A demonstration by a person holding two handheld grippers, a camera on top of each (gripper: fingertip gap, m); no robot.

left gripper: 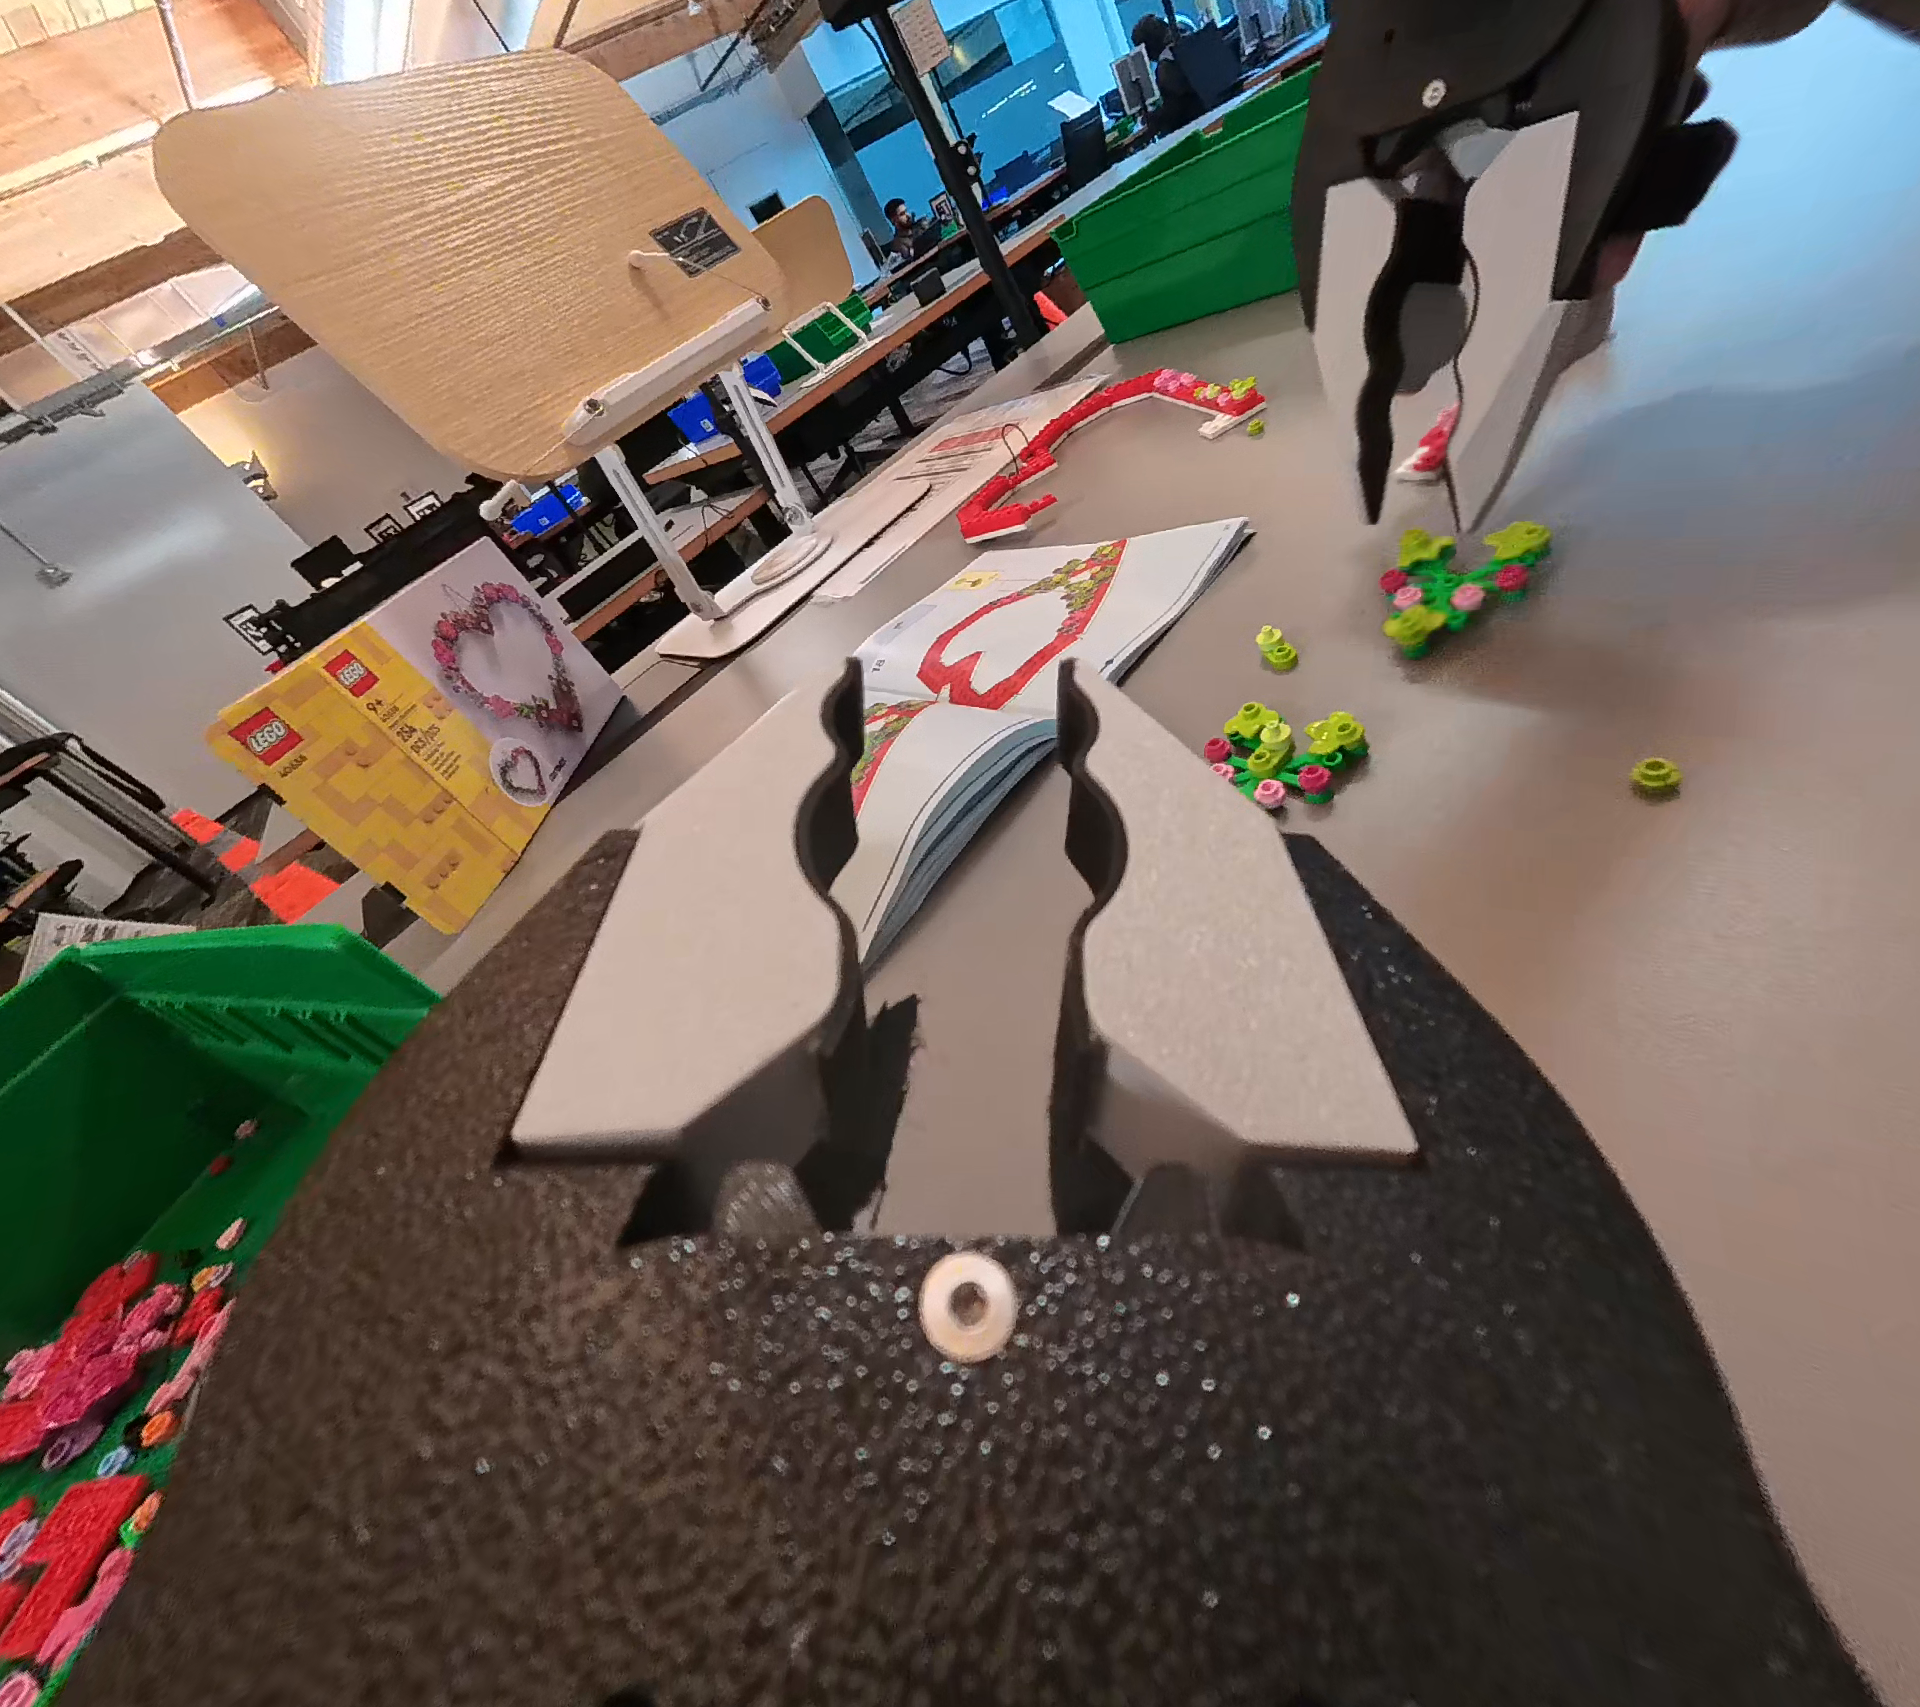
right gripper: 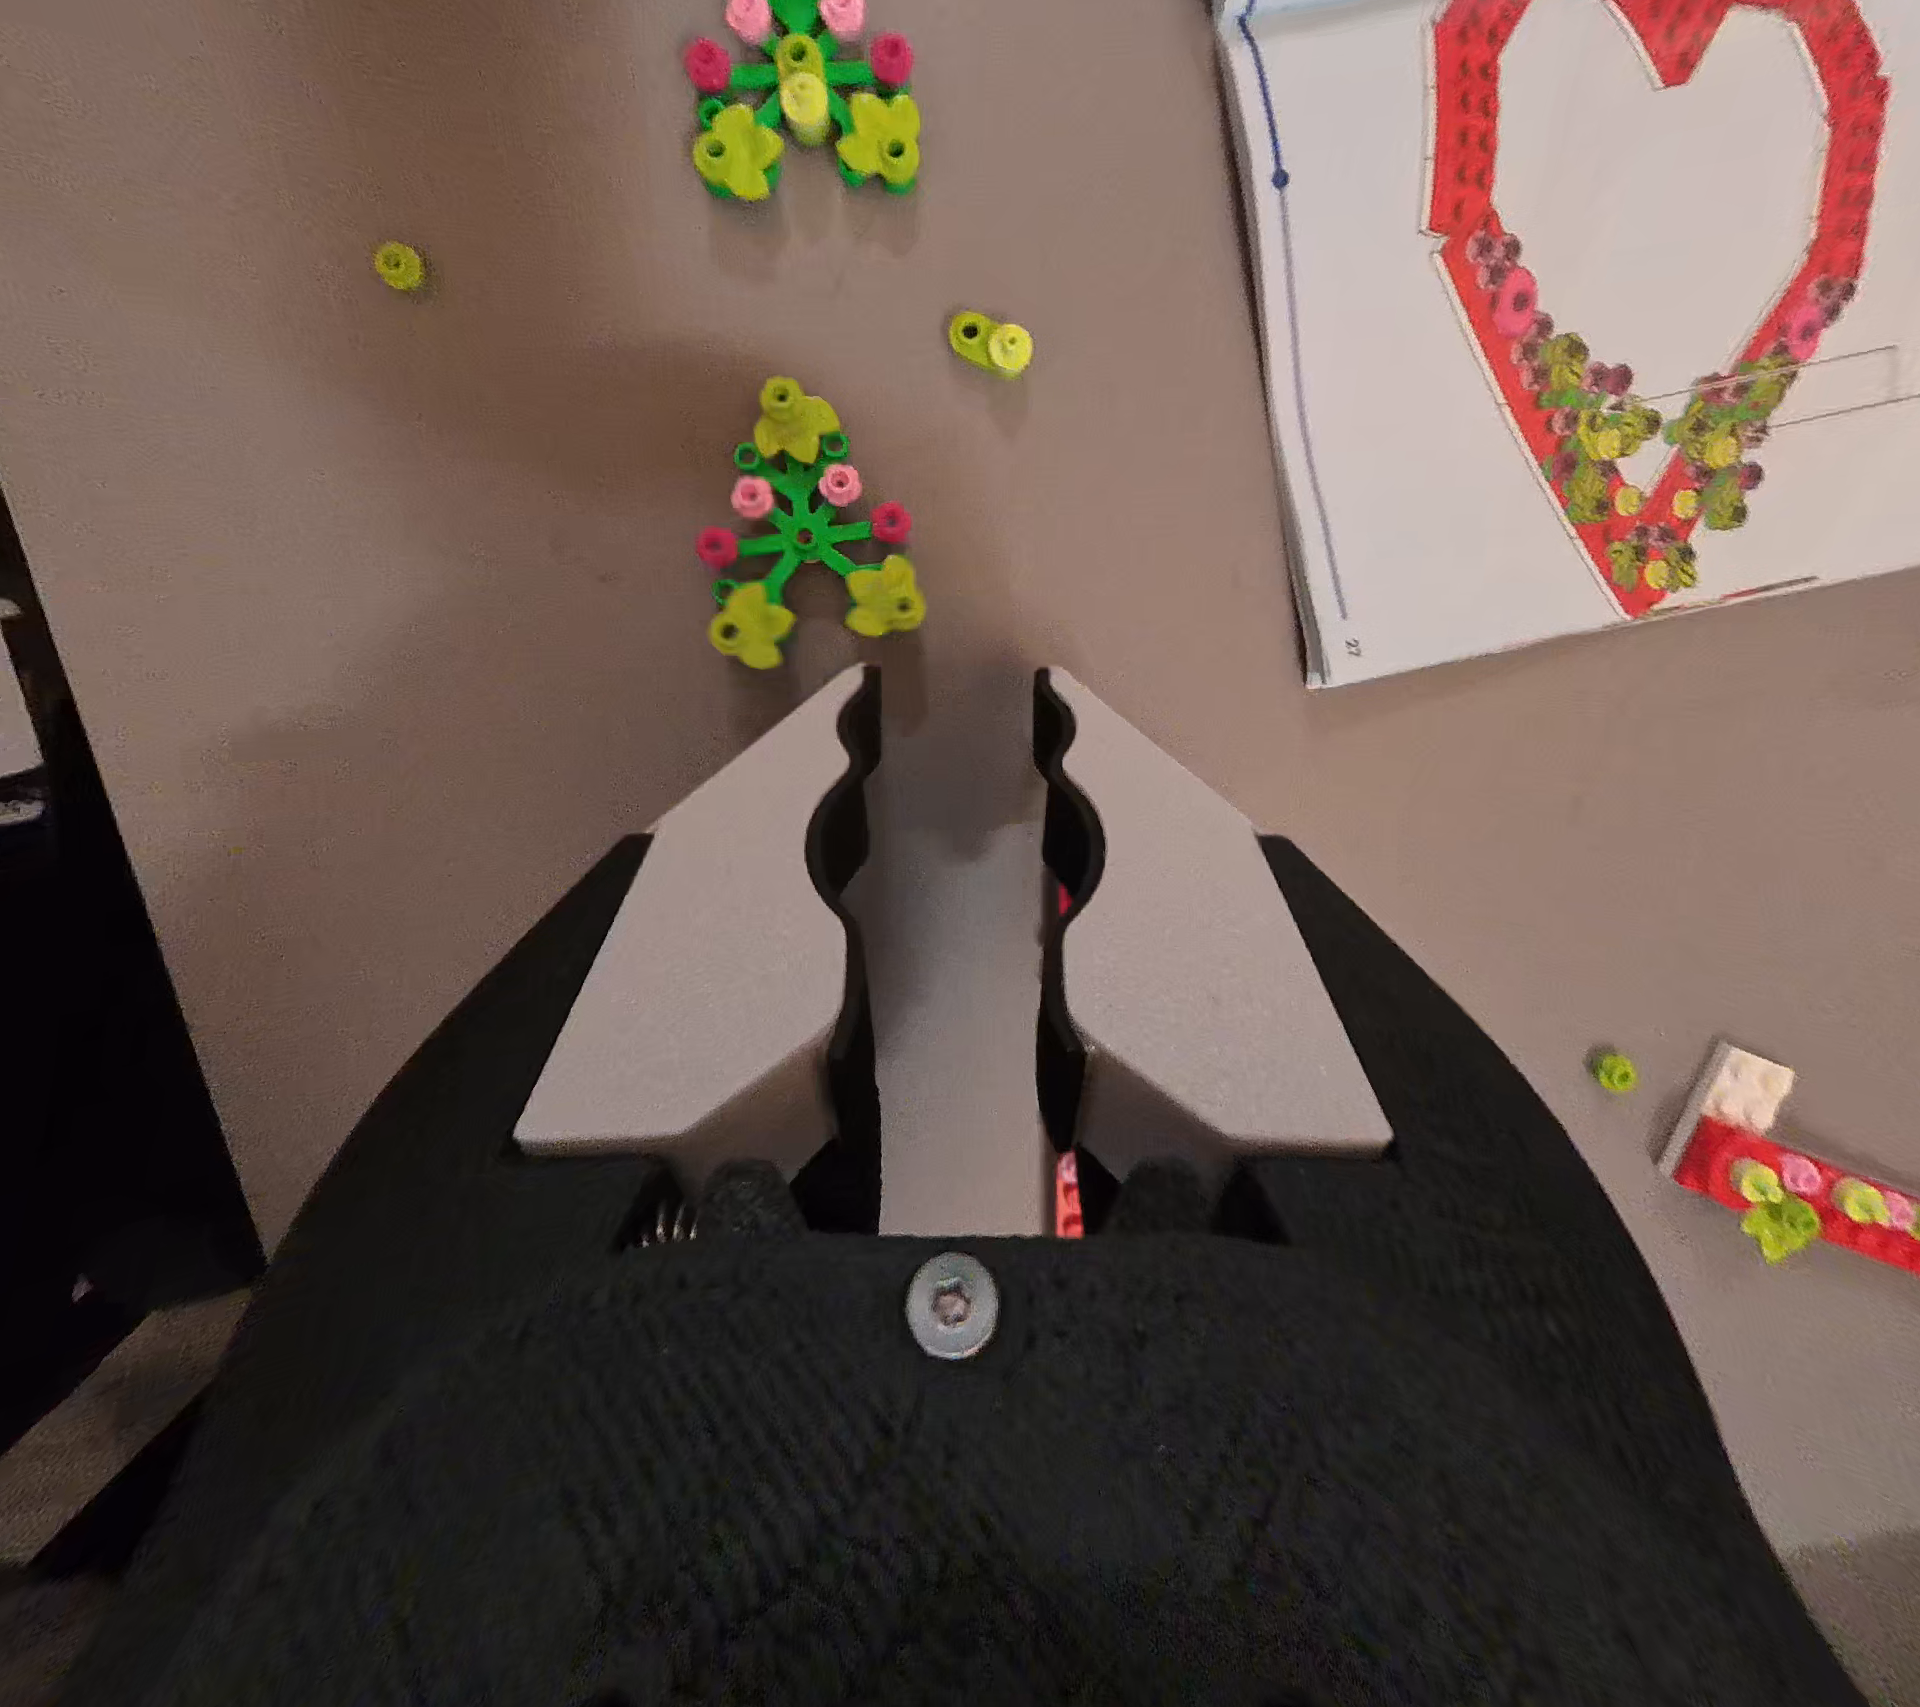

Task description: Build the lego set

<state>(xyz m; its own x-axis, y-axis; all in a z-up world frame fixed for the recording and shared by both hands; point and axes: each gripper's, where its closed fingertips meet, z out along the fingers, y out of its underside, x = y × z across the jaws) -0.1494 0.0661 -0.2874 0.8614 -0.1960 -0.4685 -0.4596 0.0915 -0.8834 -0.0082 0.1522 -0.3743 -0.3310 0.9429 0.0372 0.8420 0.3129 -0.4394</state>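
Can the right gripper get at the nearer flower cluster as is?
Probably yes. The right gripper is open and empty, hovering just short of the nearer flower cluster, slightly to its side. Bare table lies between them.

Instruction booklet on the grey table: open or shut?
Open. The white instruction booklet lies flat on the grey table, pages spread, a red heart diagram facing up in both views.

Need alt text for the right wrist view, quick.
The open right tool hovers over a grey table, just short of the nearer of two green flower clusters. An open instruction booklet lies to the right.
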